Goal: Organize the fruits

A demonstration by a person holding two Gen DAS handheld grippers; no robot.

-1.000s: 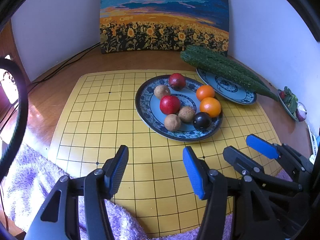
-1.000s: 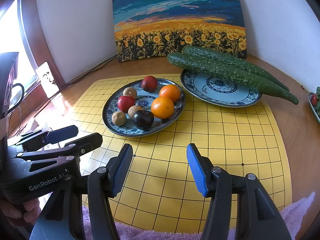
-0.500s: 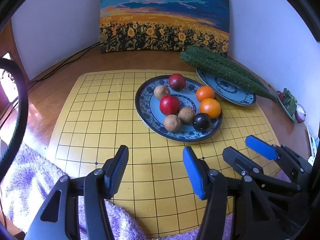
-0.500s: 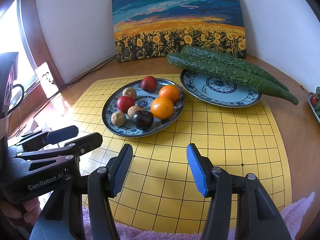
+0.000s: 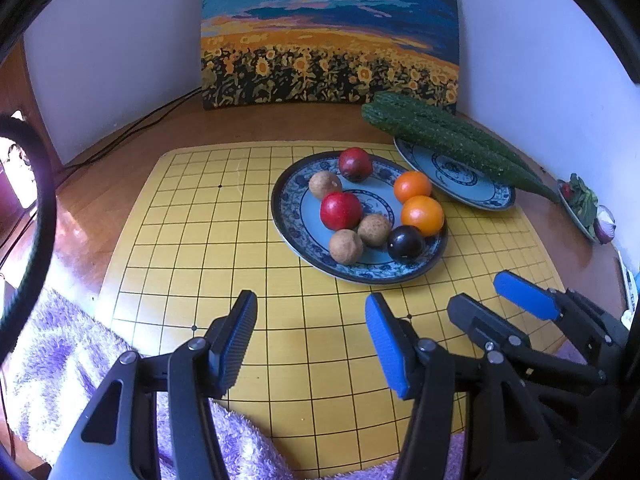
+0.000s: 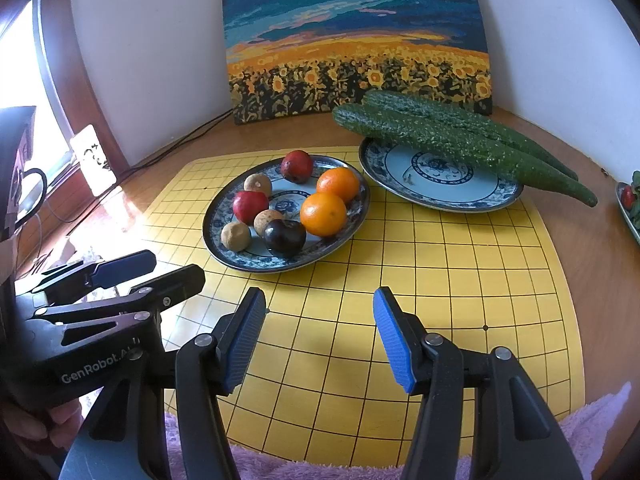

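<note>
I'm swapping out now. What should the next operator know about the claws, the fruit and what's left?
Left claw: open, empty, above the yellow mat.
Right claw: open, empty, above the mat beside it.
Fruit plate: two oranges, two red fruits, three brown fruits, one dark plum, all mixed together.
Second plate: two cucumbers lie across its far rim.
Done: nothing visibly sorted.
Left: all of the fruit organizing.

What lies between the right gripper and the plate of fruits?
Only bare yellow grid mat lies between the right gripper and the plate of fruits, seen in the right wrist view.
</note>
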